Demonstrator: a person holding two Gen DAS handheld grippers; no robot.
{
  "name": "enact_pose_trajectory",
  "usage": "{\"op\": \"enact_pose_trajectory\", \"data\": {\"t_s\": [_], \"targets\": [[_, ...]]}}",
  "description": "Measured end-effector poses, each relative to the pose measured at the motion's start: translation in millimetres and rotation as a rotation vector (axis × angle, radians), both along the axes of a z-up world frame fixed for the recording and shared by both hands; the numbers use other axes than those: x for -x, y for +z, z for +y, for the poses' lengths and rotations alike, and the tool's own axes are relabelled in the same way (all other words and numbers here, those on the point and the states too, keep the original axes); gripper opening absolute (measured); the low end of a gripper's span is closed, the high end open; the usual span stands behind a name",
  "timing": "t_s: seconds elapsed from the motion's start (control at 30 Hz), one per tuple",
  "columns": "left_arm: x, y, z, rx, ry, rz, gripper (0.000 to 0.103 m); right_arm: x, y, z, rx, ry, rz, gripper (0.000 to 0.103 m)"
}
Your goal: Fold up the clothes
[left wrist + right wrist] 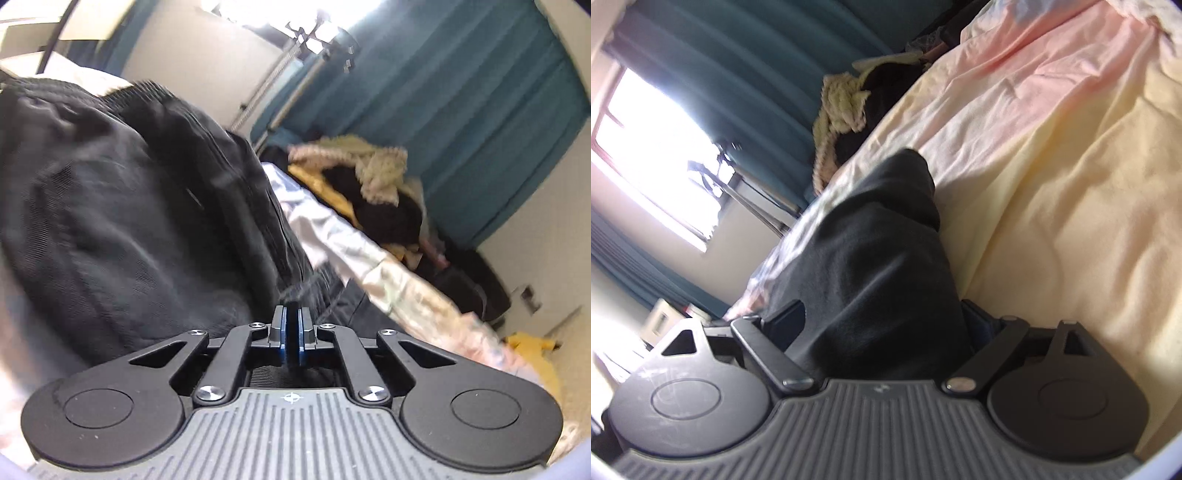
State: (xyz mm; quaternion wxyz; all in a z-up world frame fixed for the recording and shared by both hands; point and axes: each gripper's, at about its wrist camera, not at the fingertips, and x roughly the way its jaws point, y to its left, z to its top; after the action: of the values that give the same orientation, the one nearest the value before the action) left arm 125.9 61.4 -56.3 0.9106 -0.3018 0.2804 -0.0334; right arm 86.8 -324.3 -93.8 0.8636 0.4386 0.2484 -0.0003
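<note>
On bed (1071, 155), we fold clothes. Our left claw (291, 317) pinched tight, black garment (129, 192) bunched just ahead of its tips; whether cloth is caught, we cannot tell. Our right claw (886, 317) spread wide, black garment between its jaws. Clothes pile (369, 184) at bed's far end, near teal curtain (461, 110).

Black garment (879, 258) on a pink and pale-yellow sheet (1071, 147), teal curtain (461, 110) behind
</note>
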Motion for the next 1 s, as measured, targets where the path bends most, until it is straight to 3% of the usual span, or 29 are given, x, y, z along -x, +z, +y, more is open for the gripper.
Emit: {"op": "enact_pose_trajectory", "data": {"t_s": [0.13, 0.27, 0.3, 0.37, 0.4, 0.43, 0.7, 0.93, 0.97, 1.0], "targets": [[6, -5, 15, -0.055, 0.026, 0.026, 0.000, 3, 4, 5, 0.010, 0.016, -0.002, 0.090], [-4, -15, 14, 0.039, -0.040, 0.075, 0.005, 3, 4, 9, 0.011, 0.031, 0.004, 0.091], [-6, -16, 13, 0.070, -0.068, 0.068, 0.010, 4, 5, 9, -0.003, 0.035, -0.008, 0.090], [-9, -18, 9, 0.116, -0.123, 0.060, 0.042, 6, 11, 9, -0.033, 0.039, -0.039, 0.090], [-11, -18, 6, 0.125, -0.151, 0.058, 0.073, 7, 15, 9, -0.037, 0.041, -0.057, 0.090], [-11, -18, 2, 0.123, -0.172, 0.043, 0.079, 8, 19, 10, -0.041, 0.043, -0.073, 0.090], [-19, -22, -27, 0.052, -0.244, -0.022, 0.078, 8, 28, 14, -0.068, 0.014, -0.110, 0.090], [-27, -30, -52, -0.091, -0.267, -0.001, 0.076, -2, 5, 14, -0.052, -0.022, -0.028, 0.091], [-26, -29, -54, -0.099, -0.249, -0.001, 0.071, -4, 3, 15, -0.047, -0.021, -0.019, 0.091], [-25, -28, -54, -0.103, -0.230, 0.000, 0.054, -6, 1, 16, -0.037, -0.018, -0.014, 0.091]]}}
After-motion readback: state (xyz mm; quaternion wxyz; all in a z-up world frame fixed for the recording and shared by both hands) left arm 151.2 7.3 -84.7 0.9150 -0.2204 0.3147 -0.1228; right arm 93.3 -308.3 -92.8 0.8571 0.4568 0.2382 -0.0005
